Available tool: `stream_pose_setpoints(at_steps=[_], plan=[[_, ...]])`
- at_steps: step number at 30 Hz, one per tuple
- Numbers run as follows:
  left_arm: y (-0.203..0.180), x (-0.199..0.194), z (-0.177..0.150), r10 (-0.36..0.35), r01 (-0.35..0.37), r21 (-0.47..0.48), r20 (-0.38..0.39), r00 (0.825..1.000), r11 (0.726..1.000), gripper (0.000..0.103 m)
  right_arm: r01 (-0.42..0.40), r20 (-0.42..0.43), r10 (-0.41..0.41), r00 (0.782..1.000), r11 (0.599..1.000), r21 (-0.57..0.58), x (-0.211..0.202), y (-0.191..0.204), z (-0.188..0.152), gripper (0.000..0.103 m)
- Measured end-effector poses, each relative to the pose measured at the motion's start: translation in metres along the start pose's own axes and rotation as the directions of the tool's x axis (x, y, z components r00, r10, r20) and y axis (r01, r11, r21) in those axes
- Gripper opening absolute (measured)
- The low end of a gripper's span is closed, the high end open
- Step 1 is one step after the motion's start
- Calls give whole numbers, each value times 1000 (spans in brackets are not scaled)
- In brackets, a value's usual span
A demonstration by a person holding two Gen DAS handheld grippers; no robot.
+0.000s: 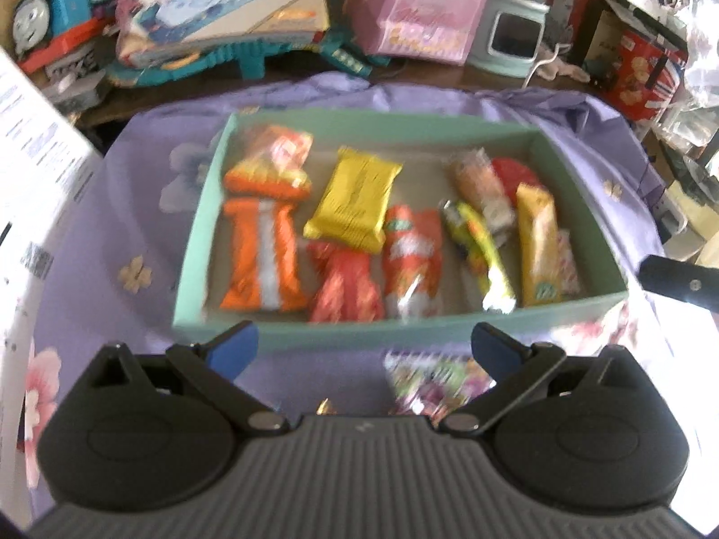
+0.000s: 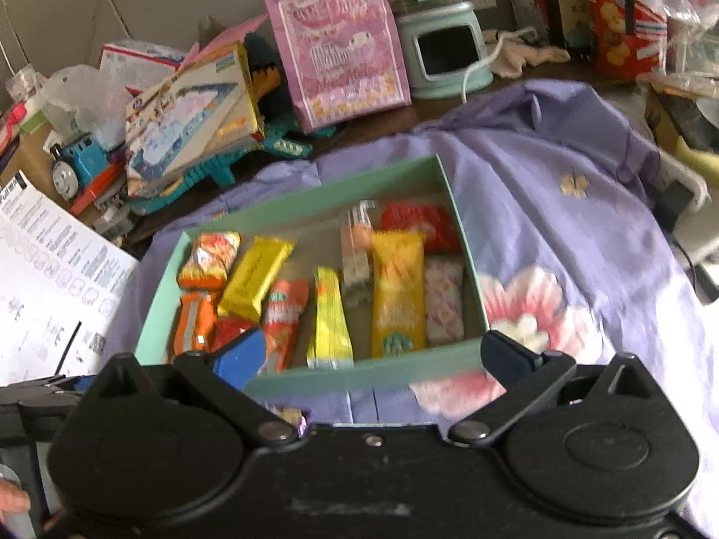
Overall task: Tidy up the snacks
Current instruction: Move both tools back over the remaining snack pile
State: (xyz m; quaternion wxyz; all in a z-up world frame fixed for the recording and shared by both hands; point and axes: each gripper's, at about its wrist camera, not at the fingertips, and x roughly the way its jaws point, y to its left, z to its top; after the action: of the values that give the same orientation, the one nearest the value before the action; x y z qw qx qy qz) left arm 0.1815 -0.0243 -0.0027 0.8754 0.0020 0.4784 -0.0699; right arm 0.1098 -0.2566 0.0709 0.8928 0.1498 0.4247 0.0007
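Note:
A shallow mint-green box [image 1: 197, 242] [image 2: 314, 191] sits on the purple flowered cloth and holds several snacks. Among them are orange packets [image 1: 263, 260], a yellow packet [image 1: 352, 200] [image 2: 256, 278], a red-orange pouch [image 1: 411, 260], a yellow-green stick [image 2: 330, 319] and an orange-yellow bar [image 1: 537, 247] [image 2: 397, 296]. My left gripper [image 1: 365, 345] is open just before the box's near wall, with nothing between its fingers. A colourful packet [image 1: 431, 382] and a small gold sweet [image 1: 326, 406] lie on the cloth beneath it. My right gripper [image 2: 373, 357] is wide open and empty at the box's near edge.
Behind the box are a blue toy train [image 1: 49, 13], stacked toy boxes [image 2: 193, 117], a pink gift bag [image 2: 346, 45] and a pale green appliance [image 2: 445, 45]. A white printed sheet [image 2: 54, 260] lies left. A red tin [image 1: 638, 72] stands at the right.

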Motion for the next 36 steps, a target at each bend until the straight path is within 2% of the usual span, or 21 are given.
stream_pose_setpoints(at_steps=[11,13,15,18,23,24,26,28,29,30,36], plan=[[43,17,-58,59,-63,-45,-90,994,997,103,26,-129,-27,991,1000,-15,19,-1,-56,103],[43,19,-61,43,-49,-54,-100,994,997,103,26,-145,-31,989,999,-32,24,5,-63,100],[37,22,-63,30,-34,-39,-98,995,999,103,29,-154,-37,987,998,-50,27,10,-67,96],[18,25,-63,22,-21,7,-91,996,1000,103,40,-156,-49,987,997,-63,28,13,-72,85],[-15,32,-62,0,6,90,-69,998,996,101,54,-155,-63,986,997,-61,25,3,-78,84],[-20,34,-61,-7,14,101,-69,998,995,99,57,-159,-66,985,997,-61,26,0,-79,84],[-28,39,-62,-16,25,121,-79,997,992,80,60,-167,-69,983,997,-57,24,-6,-83,84],[-31,40,-64,-23,32,120,-69,997,992,69,66,-175,-74,982,996,-54,23,-9,-87,84],[-31,39,-64,-18,25,121,-59,998,992,52,67,-180,-76,981,996,-53,24,-11,-88,84],[-30,38,-64,-8,14,126,-52,999,992,45,68,-185,-77,980,996,-52,24,-13,-89,84],[-2,33,-66,-43,47,58,-70,997,997,44,67,-214,-83,973,994,-82,21,-15,-104,84]])
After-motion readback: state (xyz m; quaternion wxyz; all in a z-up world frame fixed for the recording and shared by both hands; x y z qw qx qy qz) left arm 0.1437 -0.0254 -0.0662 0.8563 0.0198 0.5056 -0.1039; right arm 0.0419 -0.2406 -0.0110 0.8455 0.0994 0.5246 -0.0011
